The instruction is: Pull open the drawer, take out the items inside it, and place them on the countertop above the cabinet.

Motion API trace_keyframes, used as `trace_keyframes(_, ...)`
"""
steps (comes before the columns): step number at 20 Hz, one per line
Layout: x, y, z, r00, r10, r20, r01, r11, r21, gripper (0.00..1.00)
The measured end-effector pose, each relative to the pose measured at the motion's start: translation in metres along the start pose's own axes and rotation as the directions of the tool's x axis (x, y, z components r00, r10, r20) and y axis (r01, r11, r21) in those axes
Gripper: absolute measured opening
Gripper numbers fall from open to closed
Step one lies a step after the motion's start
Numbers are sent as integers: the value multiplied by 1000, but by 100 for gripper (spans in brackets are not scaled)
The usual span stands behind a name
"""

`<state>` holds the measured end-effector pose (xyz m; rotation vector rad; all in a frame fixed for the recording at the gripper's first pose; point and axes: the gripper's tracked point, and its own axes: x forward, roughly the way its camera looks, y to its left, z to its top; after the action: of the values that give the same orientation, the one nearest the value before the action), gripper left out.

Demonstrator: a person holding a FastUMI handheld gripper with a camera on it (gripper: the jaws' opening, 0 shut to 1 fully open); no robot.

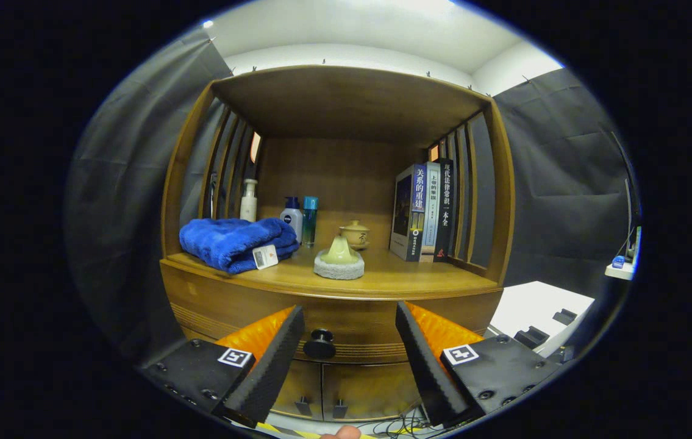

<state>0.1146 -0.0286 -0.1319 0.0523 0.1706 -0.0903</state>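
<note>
Gripper (pixel 346 332) wide open, holding nothing. Drawer (pixel 346 317) shut; its knob (pixel 320 344) between the fingers, nearer the left one. Towel (pixel 233 242) on the countertop (pixel 406 277) beyond.

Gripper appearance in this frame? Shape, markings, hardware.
The gripper has two wedge-shaped fingers with textured, foam-like inner pads. Each finger sits on a flat plate with visible screws and carries a square black-and-white fiducial tag. The fingers stand apart, either side of the drawer knob.
</note>
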Motion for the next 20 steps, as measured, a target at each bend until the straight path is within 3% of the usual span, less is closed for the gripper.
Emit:
trace_keyframes(5,-42,-10,43,998,-17,63,14,999,51,98)
trace_keyframes(12,-94,-22,75,996,-12,84,9,999,30,98)
trace_keyframes(20,-120,-36,100,993,-52,105,51,999,9,98)
